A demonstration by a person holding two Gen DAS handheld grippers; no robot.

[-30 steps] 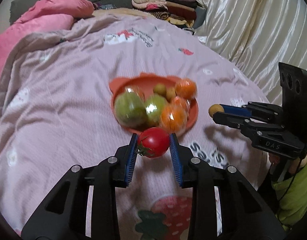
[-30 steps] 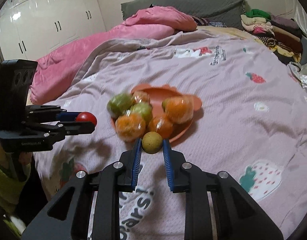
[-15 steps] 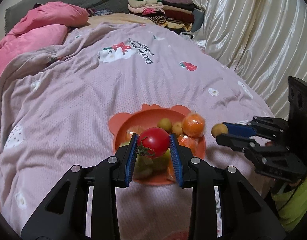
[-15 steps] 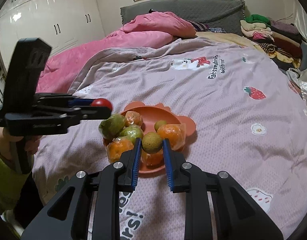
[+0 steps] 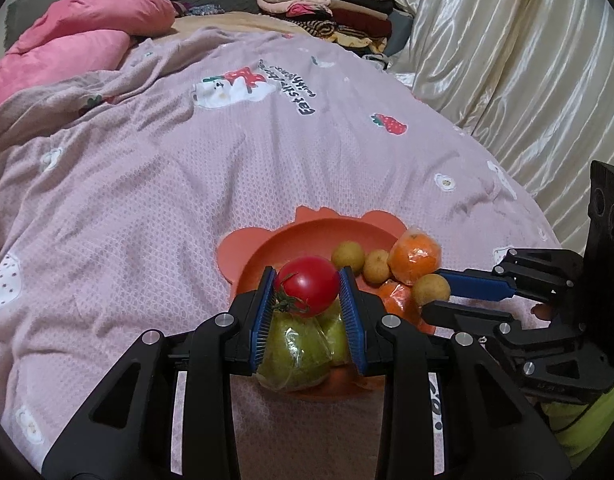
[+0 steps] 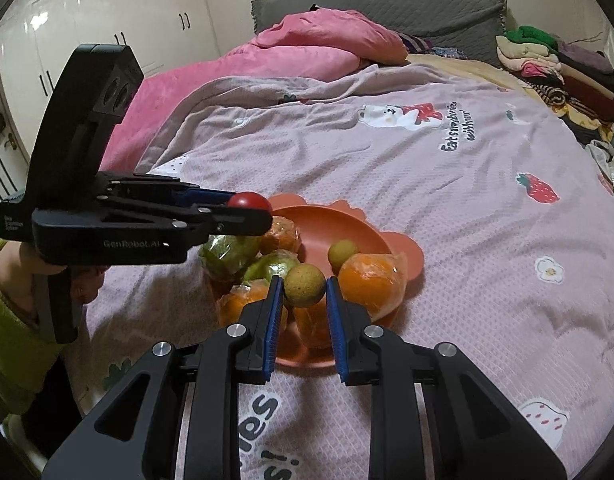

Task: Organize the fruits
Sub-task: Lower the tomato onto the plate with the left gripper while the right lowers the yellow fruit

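Both grippers now over the plate [image 5: 291,240], left gripper [image 5: 307,292] clamping tomato [image 5: 309,286], right gripper [image 6: 305,292] clamping small yellowish fruit [image 6: 305,285]

A rumpled pink quilt [image 6: 307,52] lies beside a stack of folded clothes [image 5: 327,4]; shiny cream satin curtains [image 5: 507,60] hang alongside.

Red tomato [image 5: 307,285], orange plate [image 5: 307,240], pinkish strawberry-print blanket [image 5: 187,184], perhaps mauve.
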